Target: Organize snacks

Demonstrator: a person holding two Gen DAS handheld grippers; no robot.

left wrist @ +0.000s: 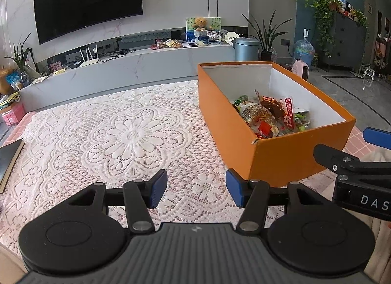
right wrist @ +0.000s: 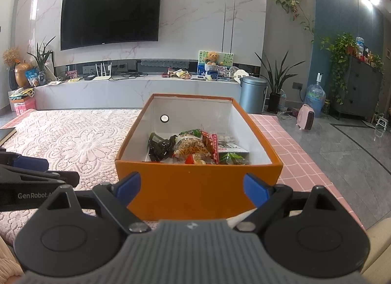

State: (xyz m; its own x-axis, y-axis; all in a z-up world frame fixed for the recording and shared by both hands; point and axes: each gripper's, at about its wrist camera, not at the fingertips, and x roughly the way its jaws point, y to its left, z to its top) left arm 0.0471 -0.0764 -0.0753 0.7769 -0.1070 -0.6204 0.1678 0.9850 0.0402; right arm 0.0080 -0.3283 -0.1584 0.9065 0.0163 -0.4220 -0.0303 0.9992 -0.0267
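An orange cardboard box (left wrist: 288,159) (right wrist: 195,188) with white inside walls stands on the lace-covered table. Several snack packets (left wrist: 268,115) (right wrist: 198,149) lie piled at its near end. My left gripper (left wrist: 196,186) hovers open over the lace cloth, just left of the box's near corner, with nothing between its blue pads. Facing the box's near orange wall, my right gripper (right wrist: 191,188) is open wide and empty. The other gripper shows at the edge of each view: the right one (left wrist: 354,159) and the left one (right wrist: 36,169).
A white lace cloth (left wrist: 110,137) (right wrist: 73,140) covers the pink checked table. A dark book (left wrist: 9,159) lies at the table's left edge. Beyond the table are a TV wall, a low marble shelf, a metal bin (right wrist: 253,93), plants and grey floor.
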